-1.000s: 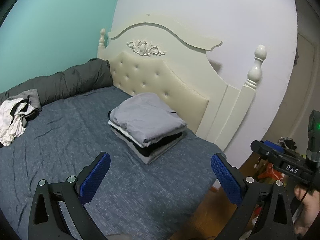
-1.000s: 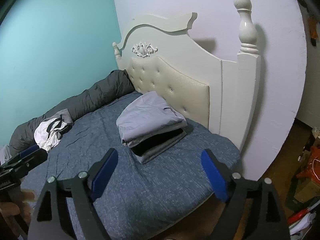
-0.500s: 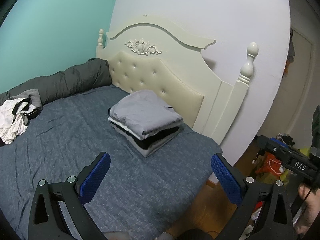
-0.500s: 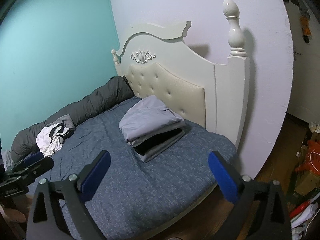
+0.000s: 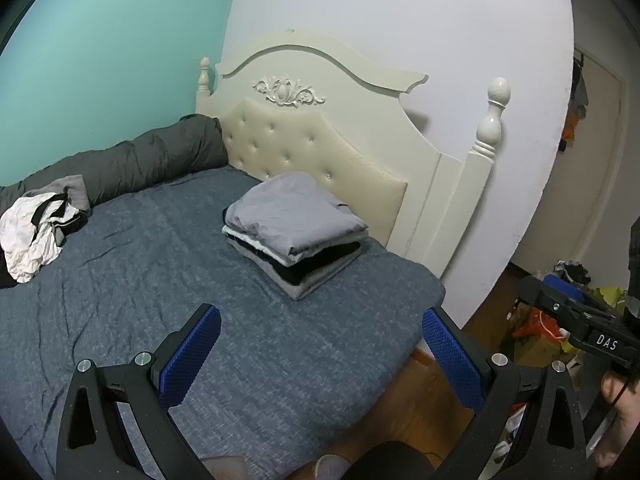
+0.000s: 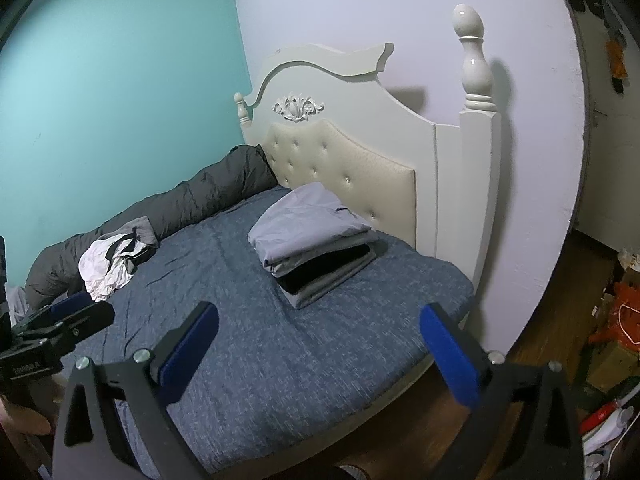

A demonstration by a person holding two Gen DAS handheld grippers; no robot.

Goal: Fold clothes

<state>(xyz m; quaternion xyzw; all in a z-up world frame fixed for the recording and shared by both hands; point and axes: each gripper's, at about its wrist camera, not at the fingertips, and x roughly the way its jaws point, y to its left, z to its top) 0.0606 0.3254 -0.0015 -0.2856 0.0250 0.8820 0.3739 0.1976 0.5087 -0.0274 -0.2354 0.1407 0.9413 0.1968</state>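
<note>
The left gripper (image 5: 320, 354) points down at a slant over the near edge of the bed, its blue fingers (image 5: 191, 356) wide apart with nothing between them. The right gripper (image 6: 320, 350) is beside it, tilted the same way, also spread wide and empty. A hand (image 5: 622, 400) holds its handle.

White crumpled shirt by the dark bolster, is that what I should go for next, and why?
Probably yes: carry the left gripper toward the white crumpled shirt. Both grippers are open and empty, the folded stack looks finished, and that heap is unfolded.
</note>
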